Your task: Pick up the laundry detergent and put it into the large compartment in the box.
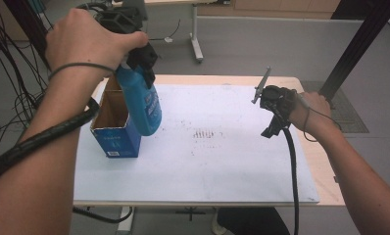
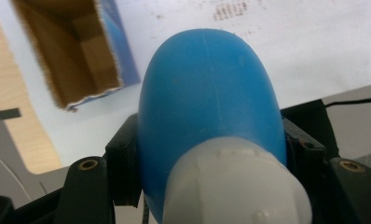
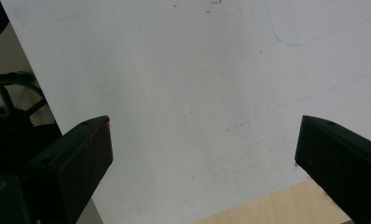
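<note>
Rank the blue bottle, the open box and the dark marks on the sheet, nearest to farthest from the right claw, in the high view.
1. dark marks, mid-sheet, left of the right claw
2. blue bottle, farther left
3. open box, far left edge

From my high view the left gripper (image 1: 139, 61) is mostly buried under the hand (image 1: 87, 41), so I can't see its pads meet the blue bottle (image 1: 143, 105). In my left gripper view the bottle's white cap (image 2: 235, 186) is blurred and cut off at the near edge, and the open box (image 2: 76, 51) runs off the far edge. The bottle's label print is too small to read. In my right gripper view both jaws are cropped at the near edge.
</note>
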`<action>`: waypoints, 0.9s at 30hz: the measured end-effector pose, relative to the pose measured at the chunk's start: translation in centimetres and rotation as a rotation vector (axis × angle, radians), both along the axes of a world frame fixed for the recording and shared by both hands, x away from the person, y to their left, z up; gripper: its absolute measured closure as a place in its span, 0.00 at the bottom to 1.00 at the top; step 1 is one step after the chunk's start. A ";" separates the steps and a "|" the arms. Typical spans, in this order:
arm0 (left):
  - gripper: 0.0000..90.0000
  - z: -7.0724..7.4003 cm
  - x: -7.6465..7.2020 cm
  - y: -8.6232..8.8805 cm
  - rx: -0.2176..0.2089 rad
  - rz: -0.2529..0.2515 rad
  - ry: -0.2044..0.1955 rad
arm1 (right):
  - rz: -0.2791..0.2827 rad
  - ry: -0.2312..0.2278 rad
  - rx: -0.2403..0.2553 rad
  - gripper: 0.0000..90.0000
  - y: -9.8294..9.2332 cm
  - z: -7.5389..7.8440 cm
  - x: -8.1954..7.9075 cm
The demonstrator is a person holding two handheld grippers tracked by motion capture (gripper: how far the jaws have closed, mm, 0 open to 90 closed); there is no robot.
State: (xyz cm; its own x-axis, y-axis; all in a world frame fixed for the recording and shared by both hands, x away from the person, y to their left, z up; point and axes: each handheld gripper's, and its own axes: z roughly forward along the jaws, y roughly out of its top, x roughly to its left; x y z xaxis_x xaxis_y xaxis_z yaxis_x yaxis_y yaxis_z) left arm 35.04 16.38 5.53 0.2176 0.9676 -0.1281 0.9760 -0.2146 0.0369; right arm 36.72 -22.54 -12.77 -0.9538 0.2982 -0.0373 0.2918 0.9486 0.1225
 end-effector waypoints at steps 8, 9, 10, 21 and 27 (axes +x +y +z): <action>0.41 0.1 1.2 3.3 0.020 0.055 -0.021 | -0.005 0.006 0.002 0.04 0.0 -0.4 0.5; 0.41 0.0 1.4 3.5 0.027 0.063 -0.022 | -0.009 0.010 0.007 0.04 -0.1 -0.4 0.5; 0.41 0.0 1.5 3.7 0.031 0.067 -0.023 | -0.011 0.012 0.010 0.05 -0.2 -0.5 0.6; 0.41 0.0 2.5 4.8 0.065 0.082 -0.066 | -0.023 0.011 0.018 0.05 -0.9 -0.9 0.7; 0.42 -0.3 2.5 5.5 0.068 0.089 -0.101 | -0.026 0.019 0.012 0.04 -1.0 -1.1 0.8</action>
State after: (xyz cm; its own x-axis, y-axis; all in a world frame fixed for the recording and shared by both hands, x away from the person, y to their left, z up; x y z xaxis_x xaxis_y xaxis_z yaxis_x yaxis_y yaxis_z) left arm 37.58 21.89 5.22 0.1394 0.9893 -0.0437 0.9832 -0.1331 0.1246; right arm 37.48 -23.55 -13.90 -0.9462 0.3234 -0.0152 0.3189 0.9391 0.1279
